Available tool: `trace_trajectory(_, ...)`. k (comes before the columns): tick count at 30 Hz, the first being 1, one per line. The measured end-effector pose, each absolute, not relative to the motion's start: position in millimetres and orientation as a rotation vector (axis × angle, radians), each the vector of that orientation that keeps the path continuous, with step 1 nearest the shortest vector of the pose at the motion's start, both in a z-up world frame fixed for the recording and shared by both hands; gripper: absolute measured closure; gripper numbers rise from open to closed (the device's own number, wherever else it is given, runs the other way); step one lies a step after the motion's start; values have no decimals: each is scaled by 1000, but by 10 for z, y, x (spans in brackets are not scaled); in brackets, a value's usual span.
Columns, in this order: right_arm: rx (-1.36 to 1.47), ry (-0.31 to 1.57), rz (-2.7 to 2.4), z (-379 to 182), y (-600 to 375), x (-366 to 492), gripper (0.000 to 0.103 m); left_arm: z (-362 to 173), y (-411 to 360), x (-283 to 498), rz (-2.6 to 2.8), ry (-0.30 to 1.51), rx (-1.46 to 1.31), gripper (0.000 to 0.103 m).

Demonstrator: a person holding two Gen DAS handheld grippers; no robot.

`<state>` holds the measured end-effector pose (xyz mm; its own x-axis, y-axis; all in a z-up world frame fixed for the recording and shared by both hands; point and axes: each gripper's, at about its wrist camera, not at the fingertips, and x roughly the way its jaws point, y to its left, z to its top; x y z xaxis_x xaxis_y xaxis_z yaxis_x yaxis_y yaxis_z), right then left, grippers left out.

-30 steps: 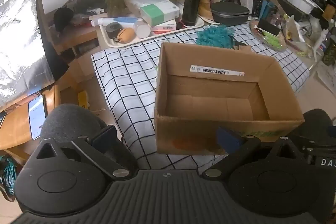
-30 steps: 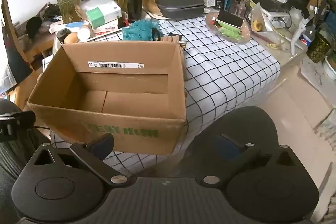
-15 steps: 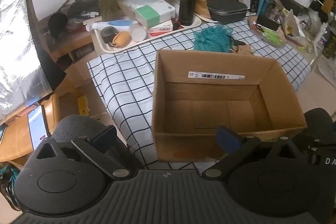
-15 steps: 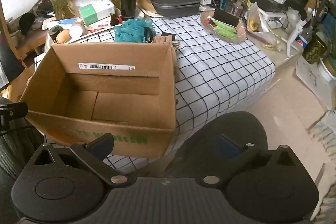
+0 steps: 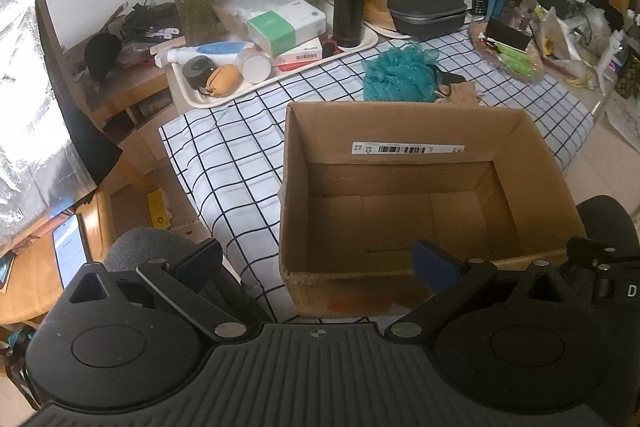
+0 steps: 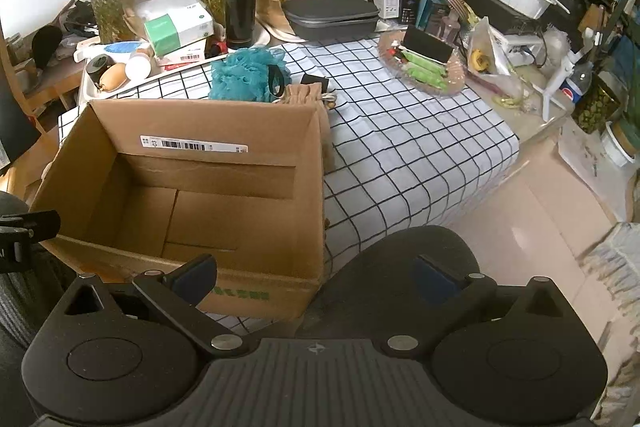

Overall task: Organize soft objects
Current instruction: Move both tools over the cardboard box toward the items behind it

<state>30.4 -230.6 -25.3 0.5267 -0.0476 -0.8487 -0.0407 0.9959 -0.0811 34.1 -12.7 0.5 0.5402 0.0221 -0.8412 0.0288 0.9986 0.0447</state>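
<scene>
Left gripper (image 5: 316,261) wide, empty, risen higher over cardboard box (image 5: 404,187) than second ago. Right gripper (image 6: 314,273) wide, empty too. Teal loofah (image 6: 244,75) beyond box, ungrasped; picking not started.

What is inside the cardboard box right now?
The cardboard box shows only its bare floor flaps and a barcode label on the far wall. The near wall hides the nearest floor strip.

open cardboard box (image 6: 192,187), teal loofah (image 6: 244,75) behind
</scene>
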Motion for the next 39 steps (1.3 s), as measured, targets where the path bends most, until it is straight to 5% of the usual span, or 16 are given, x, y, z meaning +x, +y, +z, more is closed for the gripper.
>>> trace_trajectory(39,-139,900,-31,139,-2181,537,0,262,-31,570,-36,903,73,0)
